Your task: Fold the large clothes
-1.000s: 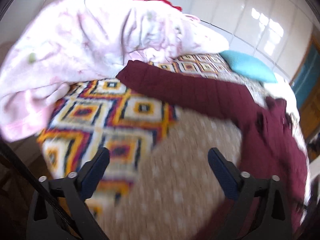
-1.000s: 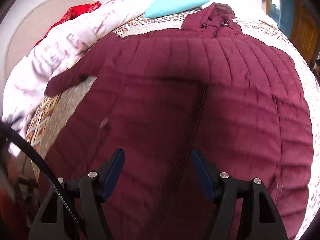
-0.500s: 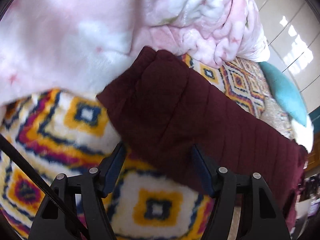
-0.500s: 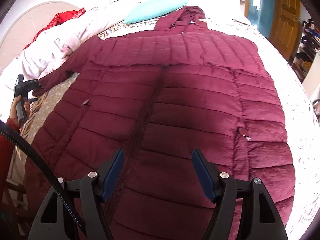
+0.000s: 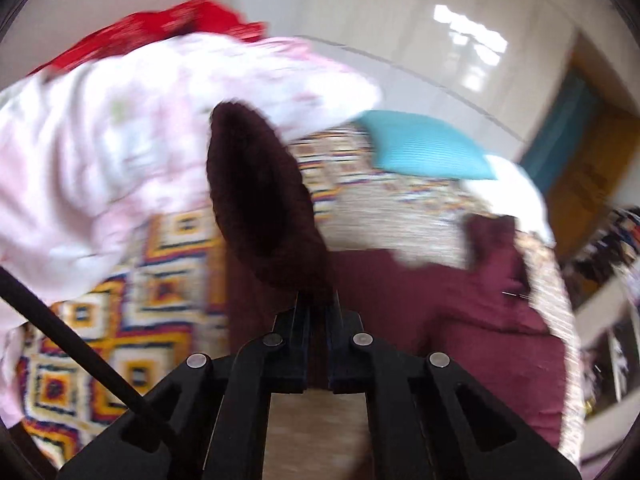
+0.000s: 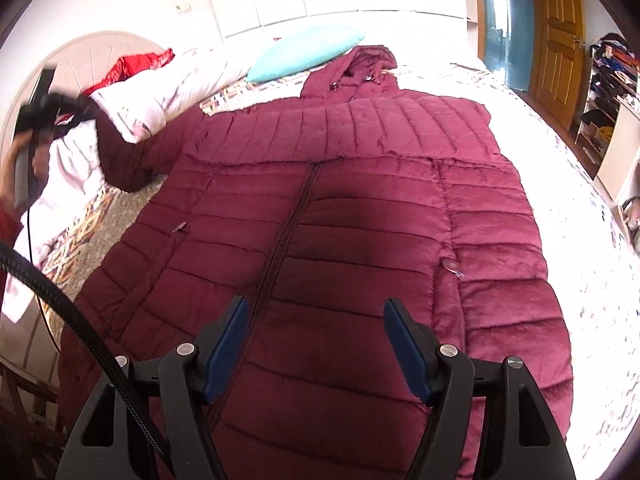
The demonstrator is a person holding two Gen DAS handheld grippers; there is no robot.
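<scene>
A large maroon quilted coat (image 6: 360,208) lies front up and zipped on the bed, hood toward the far wall. My left gripper (image 5: 318,304) is shut on the coat's left sleeve (image 5: 256,196), and the cuff end stands up in front of the camera. In the right wrist view that gripper (image 6: 38,114) shows at the far left, held by a hand, with the sleeve (image 6: 120,152) lifted off the bed. My right gripper (image 6: 316,316) hovers open above the coat's lower front by the zipper, with nothing between its fingers.
A pink and white duvet (image 6: 160,96) is heaped along the left side, with a red cloth (image 6: 132,66) behind it. A turquoise pillow (image 6: 304,54) lies near the hood. A patterned blanket (image 5: 152,288) covers the bed. A wooden door (image 6: 560,40) and shelves (image 6: 608,92) stand at the right.
My left gripper went from open to shut on the sleeve and has lifted it off the blanket. The right gripper has drawn back, so more of the coat shows.
</scene>
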